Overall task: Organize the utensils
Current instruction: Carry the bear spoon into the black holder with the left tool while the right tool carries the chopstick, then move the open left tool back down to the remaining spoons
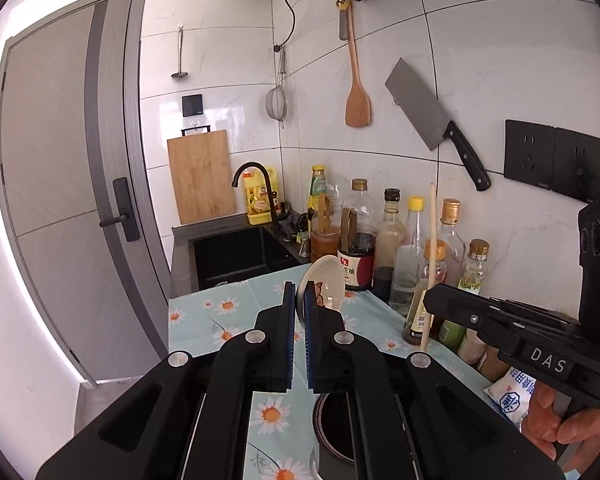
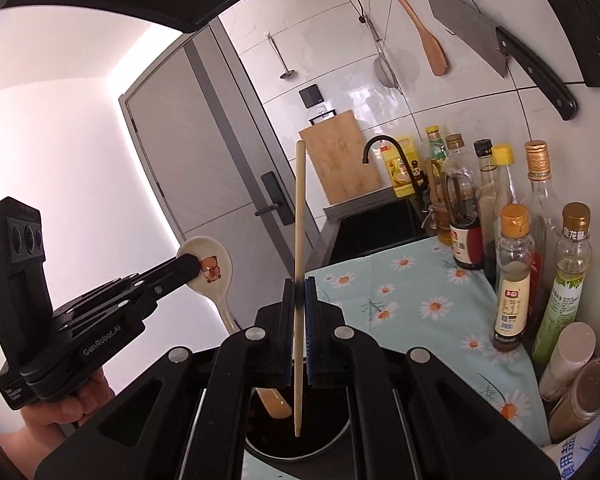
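My left gripper [image 1: 299, 298] is shut on a white ceramic spoon [image 1: 324, 280] with a bear print; from the right wrist view the spoon [image 2: 214, 280] hangs bowl-up with its handle pointing down into a dark utensil holder [image 2: 300, 440]. My right gripper [image 2: 299, 300] is shut on a wooden chopstick [image 2: 299, 240], held near upright with its lower tip inside the holder. The chopstick also shows in the left wrist view [image 1: 430, 264], as does the holder [image 1: 332, 432] below my left jaws. A wooden utensil [image 2: 274, 402] stands in the holder.
Several sauce and oil bottles [image 1: 396, 240] line the wall on the right of the daisy-print cloth [image 1: 220, 320]. A black sink [image 1: 236, 256] with a tap and a cutting board [image 1: 200, 176] lie beyond. A cleaver [image 1: 432, 120], wooden spatula [image 1: 356, 96] and strainer hang on the tiles.
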`<state>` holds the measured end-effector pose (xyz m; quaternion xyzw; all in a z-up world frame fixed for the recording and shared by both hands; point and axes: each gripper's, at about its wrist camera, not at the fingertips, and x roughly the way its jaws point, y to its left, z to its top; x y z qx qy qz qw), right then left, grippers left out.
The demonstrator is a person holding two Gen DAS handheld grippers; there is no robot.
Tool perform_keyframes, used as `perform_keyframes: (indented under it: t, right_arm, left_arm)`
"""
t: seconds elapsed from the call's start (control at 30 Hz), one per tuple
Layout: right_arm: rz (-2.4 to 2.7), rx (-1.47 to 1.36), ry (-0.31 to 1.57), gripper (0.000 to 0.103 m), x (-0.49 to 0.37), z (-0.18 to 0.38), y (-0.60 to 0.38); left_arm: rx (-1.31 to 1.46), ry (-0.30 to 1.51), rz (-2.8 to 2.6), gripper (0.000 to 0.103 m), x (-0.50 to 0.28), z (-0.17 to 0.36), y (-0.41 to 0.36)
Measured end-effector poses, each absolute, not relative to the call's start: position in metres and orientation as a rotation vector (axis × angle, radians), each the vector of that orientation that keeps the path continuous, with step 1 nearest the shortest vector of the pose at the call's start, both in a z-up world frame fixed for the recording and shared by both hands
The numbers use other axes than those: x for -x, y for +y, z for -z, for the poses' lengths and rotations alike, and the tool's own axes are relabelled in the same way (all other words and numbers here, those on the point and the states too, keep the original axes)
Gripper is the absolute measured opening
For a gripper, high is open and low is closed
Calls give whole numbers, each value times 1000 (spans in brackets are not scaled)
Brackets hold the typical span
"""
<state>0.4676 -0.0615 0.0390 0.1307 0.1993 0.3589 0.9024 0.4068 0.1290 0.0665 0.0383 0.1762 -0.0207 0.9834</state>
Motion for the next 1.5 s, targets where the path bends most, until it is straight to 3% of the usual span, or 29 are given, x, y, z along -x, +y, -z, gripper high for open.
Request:
perform_keyframes:
  t: [0.47, 0.63, 0.83, 0.93, 1.27, 1.5]
  right_arm:
    - [-674, -118, 447, 6, -458, -1, -34]
    - [-656, -119, 461, 26, -453, -6, -40]
    - [-661, -104, 462, 26, -445, -17, -44]
    - [-661, -106, 460, 26, -439, -17, -46]
    - [-669, -93, 518, 26, -418, -47, -59]
    - [-676, -20, 706, 26, -412, -42, -78]
  left_arm:
    - [-8, 355, 40, 4, -386, -6, 128]
    - [57, 378, 57, 11, -386, -2, 132]
    - [89, 363, 52, 17, -378, -14, 137]
    - [95, 354, 52, 27, -372, -18, 138]
    - [119, 379, 68, 27, -347, -41, 135]
    - [182, 462, 110, 27, -314, -30, 132]
